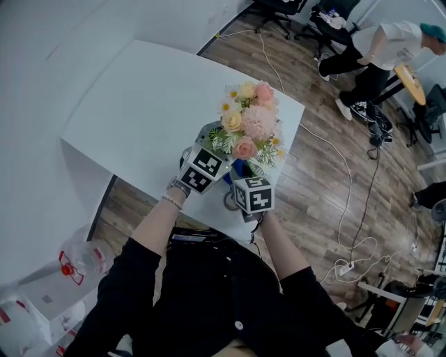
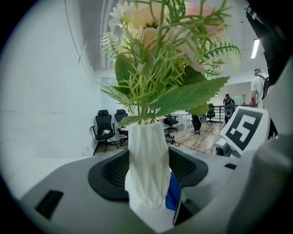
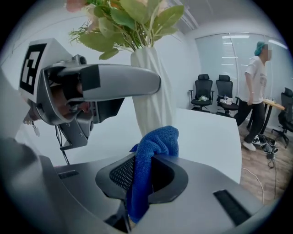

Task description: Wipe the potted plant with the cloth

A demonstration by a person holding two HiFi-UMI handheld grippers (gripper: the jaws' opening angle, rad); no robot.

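Observation:
The potted plant point(image 1: 249, 125) is a bunch of pink and yellow flowers with green leaves in a tall white ribbed vase point(image 2: 146, 164). It stands near the front right corner of the white table point(image 1: 139, 104). My left gripper point(image 1: 217, 159) is shut on the vase, one pad on each side of it. My right gripper point(image 3: 142, 176) is shut on a folded blue cloth point(image 3: 154, 148). The cloth's top sits against the vase's lower part point(image 3: 151, 109). In the left gripper view the blue cloth point(image 2: 172, 192) shows at the vase's right base.
The table's edge point(image 1: 293, 139) runs just right of the plant, with wooden floor and cables point(image 1: 348, 209) beyond. A person point(image 1: 383, 49) stands by office chairs point(image 1: 327, 21) at the far right. Plastic bags point(image 1: 77, 265) lie at the lower left.

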